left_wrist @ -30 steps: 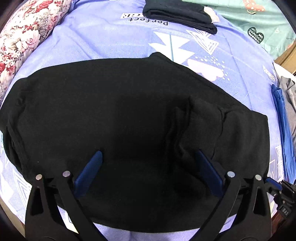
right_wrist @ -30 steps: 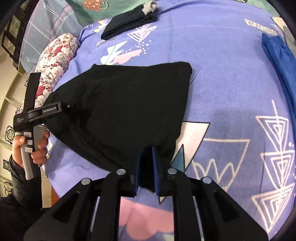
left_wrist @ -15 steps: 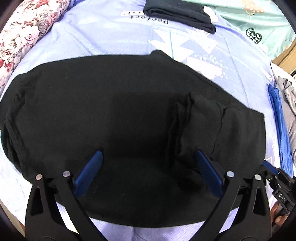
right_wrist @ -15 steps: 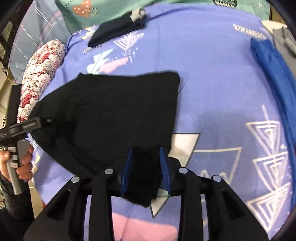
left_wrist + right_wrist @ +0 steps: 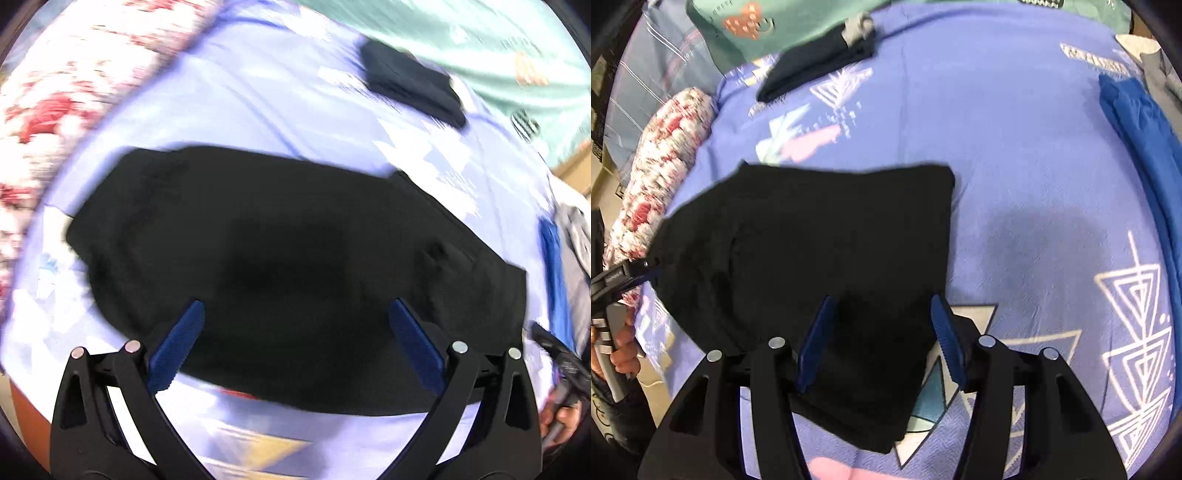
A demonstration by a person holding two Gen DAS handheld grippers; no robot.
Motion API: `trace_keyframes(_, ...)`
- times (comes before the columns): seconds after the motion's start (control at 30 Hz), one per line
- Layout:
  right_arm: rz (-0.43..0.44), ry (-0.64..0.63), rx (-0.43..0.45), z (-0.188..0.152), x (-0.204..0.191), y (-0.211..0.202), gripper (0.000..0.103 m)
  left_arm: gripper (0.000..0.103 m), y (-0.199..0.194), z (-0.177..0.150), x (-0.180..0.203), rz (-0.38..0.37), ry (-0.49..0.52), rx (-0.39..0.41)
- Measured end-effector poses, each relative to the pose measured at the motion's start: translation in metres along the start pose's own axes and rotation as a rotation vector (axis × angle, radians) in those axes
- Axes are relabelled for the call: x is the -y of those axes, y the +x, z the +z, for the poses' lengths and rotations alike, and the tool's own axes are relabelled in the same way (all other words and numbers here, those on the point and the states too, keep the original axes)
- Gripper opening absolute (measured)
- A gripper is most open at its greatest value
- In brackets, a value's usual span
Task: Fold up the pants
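Observation:
The black pants (image 5: 827,236) lie folded flat on the purple bedsheet (image 5: 1027,206). My right gripper (image 5: 882,299) hovers over their near right corner. Its jaws are opening, and the cloth lies loose between the blue pads (image 5: 945,339) without being pressed. In the blurred left wrist view the pants (image 5: 280,251) spread wide below my left gripper (image 5: 295,306). That gripper is open and holds nothing. It also shows as the left gripper (image 5: 620,277) at the pants' left edge, held by a hand (image 5: 622,358).
A floral bolster (image 5: 665,155) runs along the left side of the bed. A dark folded garment (image 5: 820,62) and a teal cover (image 5: 783,22) lie at the far end. A blue garment (image 5: 1141,147) and grey cloth (image 5: 1160,70) lie at the right.
My right jaws went from shut on the pants' corner to spread apart, and the corner has dropped. My left gripper pulled back and up, so the pants look smaller and blurred.

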State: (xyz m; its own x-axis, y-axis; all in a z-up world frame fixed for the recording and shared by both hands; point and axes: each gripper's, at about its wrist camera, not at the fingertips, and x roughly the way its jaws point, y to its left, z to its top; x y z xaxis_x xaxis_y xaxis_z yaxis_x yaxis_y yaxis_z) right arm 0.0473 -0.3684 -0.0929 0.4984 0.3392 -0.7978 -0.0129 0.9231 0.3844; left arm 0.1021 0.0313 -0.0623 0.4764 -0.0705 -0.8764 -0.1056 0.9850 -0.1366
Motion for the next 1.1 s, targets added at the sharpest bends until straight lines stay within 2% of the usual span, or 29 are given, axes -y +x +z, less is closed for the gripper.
trace_keyframes(0.07, 0.006, -0.001, 0.069, -0.001, -0.001, -0.016, 0.072, 0.101, -0.008, 0.002, -0.035, 0.049, -0.056, 0.02)
trace_keyframes(0.13, 0.008, 0.001, 0.091, -0.003, 0.0, -0.023, 0.072, 0.101, -0.012, 0.001, -0.067, 0.051, -0.138, 0.012)
trace_keyframes(0.23, 0.018, 0.007, 0.084, -0.007, 0.0, -0.022, 0.073, 0.101, -0.017, -0.003, -0.108, 0.014, -0.229, 0.028)
trace_keyframes(0.3, 0.015, 0.0, 0.074, -0.008, -0.003, -0.019, 0.074, 0.101, -0.017, -0.005, -0.123, -0.018, -0.24, 0.02)
trace_keyframes(0.33, 0.011, 0.001, 0.068, -0.007, -0.004, -0.017, 0.079, 0.101, -0.013, -0.006, -0.131, -0.047, -0.253, 0.0)
trace_keyframes(0.37, 0.007, 0.005, 0.065, -0.007, -0.005, -0.016, 0.085, 0.101, -0.008, -0.006, -0.134, -0.061, -0.267, -0.015)
trace_keyframes(0.4, 0.006, 0.01, 0.066, -0.007, -0.006, -0.015, 0.087, 0.101, -0.003, -0.007, -0.141, -0.073, -0.29, -0.033)
trace_keyframes(0.57, -0.002, 0.0, 0.035, -0.007, -0.014, -0.004, 0.087, 0.1, 0.023, -0.005, -0.149, -0.063, -0.28, -0.086)
trace_keyframes(0.7, -0.024, -0.011, 0.018, -0.004, -0.019, 0.003, 0.087, 0.097, 0.027, 0.005, -0.157, -0.085, -0.28, -0.065)
trace_keyframes(0.77, -0.03, -0.006, 0.014, -0.001, -0.021, 0.006, 0.087, 0.082, 0.032, 0.012, -0.155, -0.1, -0.27, -0.072)
trace_keyframes(0.83, -0.03, 0.003, 0.015, 0.003, -0.022, 0.008, 0.087, 0.073, 0.037, 0.016, -0.152, -0.101, -0.244, -0.086)
trace_keyframes(0.9, -0.025, 0.009, 0.014, 0.006, -0.024, 0.01, 0.087, 0.071, 0.04, 0.02, -0.147, -0.066, -0.217, -0.077)
trace_keyframes(1.07, -0.013, 0.011, 0.002, 0.009, -0.026, 0.015, 0.087, 0.033, 0.04, 0.026, -0.135, 0.023, -0.151, -0.052)
trace_keyframes(1.1, -0.014, 0.014, 0.001, 0.008, -0.026, 0.015, 0.087, 0.03, 0.038, 0.027, -0.131, 0.031, -0.137, -0.046)
